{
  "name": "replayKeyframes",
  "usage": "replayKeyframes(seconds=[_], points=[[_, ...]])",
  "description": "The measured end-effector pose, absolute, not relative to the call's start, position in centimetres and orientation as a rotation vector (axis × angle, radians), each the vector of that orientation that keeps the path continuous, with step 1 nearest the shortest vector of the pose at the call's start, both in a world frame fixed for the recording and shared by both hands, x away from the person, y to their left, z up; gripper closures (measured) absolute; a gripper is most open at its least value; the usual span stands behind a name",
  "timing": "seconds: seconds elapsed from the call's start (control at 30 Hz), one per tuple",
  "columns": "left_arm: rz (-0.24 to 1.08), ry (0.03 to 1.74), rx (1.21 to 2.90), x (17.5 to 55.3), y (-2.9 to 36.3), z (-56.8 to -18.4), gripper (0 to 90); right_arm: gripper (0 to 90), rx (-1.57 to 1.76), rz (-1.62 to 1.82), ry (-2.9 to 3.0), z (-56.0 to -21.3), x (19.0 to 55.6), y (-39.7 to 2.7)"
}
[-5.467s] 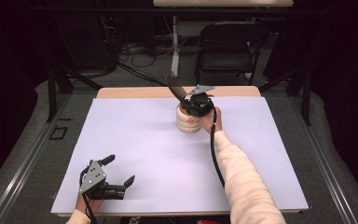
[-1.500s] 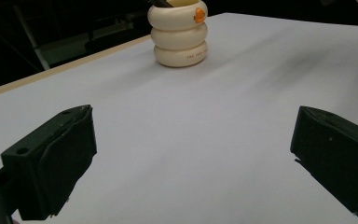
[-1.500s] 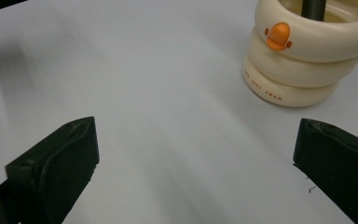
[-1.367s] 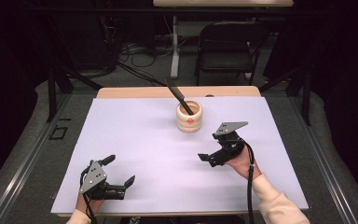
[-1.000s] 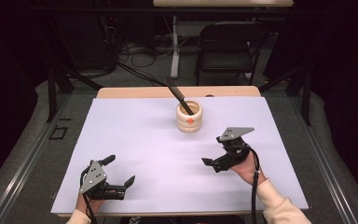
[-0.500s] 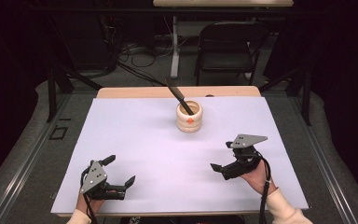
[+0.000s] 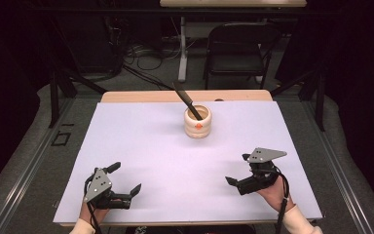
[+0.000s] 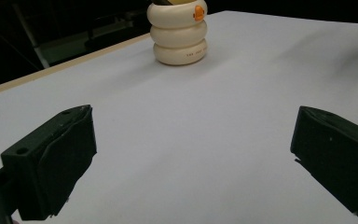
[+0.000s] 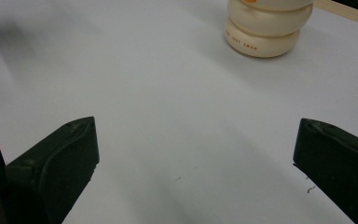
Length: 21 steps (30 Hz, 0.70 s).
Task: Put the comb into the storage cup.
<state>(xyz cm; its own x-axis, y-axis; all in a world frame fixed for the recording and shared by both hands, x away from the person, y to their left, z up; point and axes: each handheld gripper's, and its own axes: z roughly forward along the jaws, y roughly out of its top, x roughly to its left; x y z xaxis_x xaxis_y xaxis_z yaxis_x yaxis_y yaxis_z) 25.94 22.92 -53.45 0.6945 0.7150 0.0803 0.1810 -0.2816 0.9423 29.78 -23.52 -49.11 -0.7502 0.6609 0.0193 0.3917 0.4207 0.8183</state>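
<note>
**Right tongs pull back, pot left standing with the utensil in it**

From the high view, the right gripper (image 7: 241, 171) has drawn away from the ribbed cream pot (image 7: 197, 122) toward the near edge of the table (image 7: 141, 146), jaws released and holding nothing. A dark utensil (image 7: 187, 101) now leans out of the pot, well ahead of both tongs and between their lines of reach. To my eye the placing is done and the hand is retiring. The left gripper (image 7: 123, 179) sits where it was, jaws apart, empty.

In the left gripper view the pot (image 8: 178, 32) stands far ahead, a little left of the gap between the spread jaws; its top is cut off.

In the right gripper view the pot (image 9: 266, 28) lies ahead and right of centre, only its lower rings showing. The orange mark is probably a label; too small to read.
</note>
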Motion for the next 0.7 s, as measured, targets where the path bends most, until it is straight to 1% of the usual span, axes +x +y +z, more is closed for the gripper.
replayKeyframes(seconds=[0.7], points=[[0.608,0.708,1.828,25.9,22.8,-53.6,0.3,0.0,0.936,1.248,2.339,-50.0,27.9,-25.1]])
